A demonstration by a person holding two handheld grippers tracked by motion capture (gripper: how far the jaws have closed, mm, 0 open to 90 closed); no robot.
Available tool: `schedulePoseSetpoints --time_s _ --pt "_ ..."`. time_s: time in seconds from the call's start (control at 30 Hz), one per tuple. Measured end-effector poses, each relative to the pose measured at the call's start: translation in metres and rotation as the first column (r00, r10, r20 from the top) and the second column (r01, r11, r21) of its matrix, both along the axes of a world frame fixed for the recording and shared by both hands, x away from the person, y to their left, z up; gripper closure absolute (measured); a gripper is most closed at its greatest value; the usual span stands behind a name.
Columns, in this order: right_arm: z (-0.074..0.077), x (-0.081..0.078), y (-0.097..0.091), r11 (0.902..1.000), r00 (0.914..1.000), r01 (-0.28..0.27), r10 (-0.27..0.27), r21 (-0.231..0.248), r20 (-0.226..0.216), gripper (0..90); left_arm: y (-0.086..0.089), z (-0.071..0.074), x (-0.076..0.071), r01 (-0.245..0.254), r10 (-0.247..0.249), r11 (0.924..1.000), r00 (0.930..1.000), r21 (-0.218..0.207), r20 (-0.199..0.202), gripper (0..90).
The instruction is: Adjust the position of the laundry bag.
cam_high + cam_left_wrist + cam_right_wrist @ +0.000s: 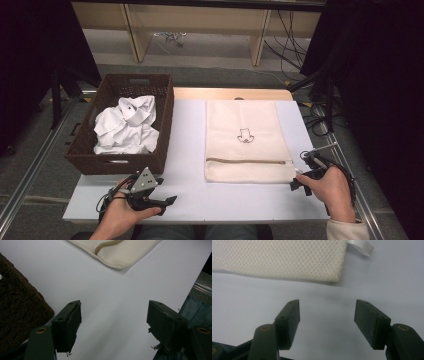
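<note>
1. My left tongs [167,201] hang over the near left part of the desk [190,180], jaws spread wide with nothing between them.
2. My right tongs [295,180] sit at the near right of the desk, jaws wide too, and bare desk shows between them in the right gripper view.
3. The cream mesh bag [246,141] lies flat just ahead of my right tongs; its near right corner [334,277] is close in front of the jaws but not touching them. A white tag [361,247] sticks out beside that corner.
4. From my left tongs the bag's near left corner [117,263] lies ahead and off to the right, apart from the jaws, with its brown zip line [106,245] running across it.
5. A dark woven basket [120,161] stands just ahead-left of my left tongs, holding crumpled white cloth [126,125]; its wall [17,312] crowds that side.
6. Between basket and bag runs a bare strip of desk.
7. The desk's near edge runs right beneath both my hands; its right edge is just beside my right hand [327,189].
</note>
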State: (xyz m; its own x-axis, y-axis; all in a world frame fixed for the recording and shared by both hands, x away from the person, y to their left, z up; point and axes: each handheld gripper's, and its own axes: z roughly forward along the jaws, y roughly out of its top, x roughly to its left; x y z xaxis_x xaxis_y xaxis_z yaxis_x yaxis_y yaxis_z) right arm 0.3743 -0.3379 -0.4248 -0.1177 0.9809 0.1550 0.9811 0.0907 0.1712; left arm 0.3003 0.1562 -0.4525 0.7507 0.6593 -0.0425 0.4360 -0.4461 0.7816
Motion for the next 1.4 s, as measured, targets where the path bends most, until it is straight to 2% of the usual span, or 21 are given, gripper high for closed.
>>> schedulePoseSetpoints --time_s 0.03,0.07,0.13,0.2,0.23,0.3,0.47,0.5,0.53,0.7,0.73,0.87,0.9,0.97,1.0,1.03,1.07,1.23,1.27,1.3,1.4 --pt "0.001 0.0 -0.001 0.9998 1.0 0.001 -0.001 0.021 -0.008 38.5 0.0 0.0 0.0 0.0 0.0 1.0 1.0 0.0 0.0 27.7" --pt "0.005 -0.002 0.004 0.9962 0.9952 0.086 -0.086 0.013 -0.046 38.5 -0.002 -0.001 0.001 0.004 -0.005 0.9998 1.0 -0.017 -0.006 27.6" --pt "0.001 0.0 -0.002 1.0 1.0 0.007 -0.007 0.004 0.005 38.5 -0.003 -0.001 0.001 -0.001 0.001 0.9998 1.0 -0.02 -0.008 27.7" --pt "0.004 -0.001 0.0 0.9983 0.9968 0.058 -0.057 0.012 -0.055 38.6 -0.004 0.0 0.001 -0.002 0.002 1.0 1.0 -0.006 -0.008 27.8" --pt "0.001 0.0 -0.003 0.9999 0.9999 0.015 -0.015 0.0 -0.005 38.7 -0.005 0.001 0.002 -0.005 0.005 1.0 1.0 0.0 -0.007 27.8" --pt "0.0 0.001 -0.003 0.9998 0.9999 0.017 -0.017 0.005 -0.002 39.3 -0.009 0.002 0.004 0.006 -0.006 1.0 1.0 -0.002 -0.002 28.3" --pt "0.005 0.002 0.007 0.9962 0.9953 0.087 -0.086 0.008 -0.043 41.9 -0.023 0.009 0.013 0.046 -0.046 0.9989 0.9989 -0.003 0.005 30.2" --pt "0.004 0.004 0.002 0.9998 0.9998 0.02 -0.02 0.005 -0.004 42.7 -0.027 0.009 0.015 0.034 -0.034 0.9993 0.9994 -0.018 -0.006 30.5" --pt "0.008 0.004 0.009 0.9956 0.9944 0.094 -0.094 0.0 -0.049 43.6 -0.031 0.011 0.02 0.052 -0.052 0.9986 0.9986 0.007 0.006 31.0" --pt "0.004 0.007 0.007 0.9985 0.9984 0.053 -0.053 -0.016 -0.017 47.8 -0.051 0.011 0.034 0.075 -0.075 0.9971 0.9964 0.011 -0.04 33.8" --pt "0.005 0.01 0.012 0.9935 0.992 0.109 -0.111 -0.031 -0.06 49.4 -0.055 0.009 0.036 0.075 -0.074 0.9972 0.9957 0.005 -0.056 35.9" --pt "0.0 0.018 0.007 0.9978 0.9981 0.061 -0.061 -0.026 0.011 53.6 -0.072 0.004 0.055 0.102 -0.099 0.9938 0.9929 0.045 -0.066 38.9" --pt "0.003 0.02 0.009 0.9944 0.9941 0.103 -0.104 -0.026 -0.033 54.3 -0.075 0.003 0.059 0.107 -0.103 0.993 0.9923 0.051 -0.068 39.7" --pt "0.001 0.023 0.007 0.9965 0.9966 0.08 -0.081 -0.024 -0.017 56.1 -0.083 0.0 0.066 0.106 -0.101 0.9925 0.9915 0.06 -0.082 41.0" --pt "0.002 0.024 0.012 0.9909 0.99 0.132 -0.133 -0.027 -0.045 56.6 -0.087 -0.002 0.07 0.101 -0.095 0.9927 0.9915 0.065 -0.089 41.4" --pt "-0.001 0.026 0.008 0.9957 0.9956 0.088 -0.089 -0.029 -0.032 57.0 -0.089 -0.003 0.075 0.124 -0.119 0.9892 0.9909 0.079 -0.064 41.7" --pt "0.0 0.027 0.013 0.99 0.9891 0.137 -0.139 -0.031 -0.049 57.2 -0.092 -0.004 0.078 0.124 -0.117 0.9883 0.9903 0.089 -0.075 41.7" --pt "-0.009 0.034 0.007 0.9978 0.9981 0.061 -0.061 -0.026 0.004 59.5 -0.102 -0.012 0.089 0.113 -0.1 0.9861 0.9892 0.122 -0.107 40.5" --pt "-0.005 0.034 0.014 0.9877 0.9866 0.153 -0.154 -0.033 -0.053 59.8 -0.103 -0.014 0.09 0.114 -0.101 0.9863 0.9886 0.119 -0.112 40.2" --pt "-0.008 0.036 0.007 0.9954 0.996 0.088 -0.089 -0.038 -0.012 60.3 -0.105 -0.016 0.092 0.125 -0.11 0.9833 0.9871 0.133 -0.117 40.0" --pt "-0.008 0.038 0.009 0.9871 0.987 0.156 -0.157 -0.038 -0.033 61.9 -0.108 -0.021 0.096 0.138 -0.12 0.9775 0.9859 0.159 -0.116 40.5"
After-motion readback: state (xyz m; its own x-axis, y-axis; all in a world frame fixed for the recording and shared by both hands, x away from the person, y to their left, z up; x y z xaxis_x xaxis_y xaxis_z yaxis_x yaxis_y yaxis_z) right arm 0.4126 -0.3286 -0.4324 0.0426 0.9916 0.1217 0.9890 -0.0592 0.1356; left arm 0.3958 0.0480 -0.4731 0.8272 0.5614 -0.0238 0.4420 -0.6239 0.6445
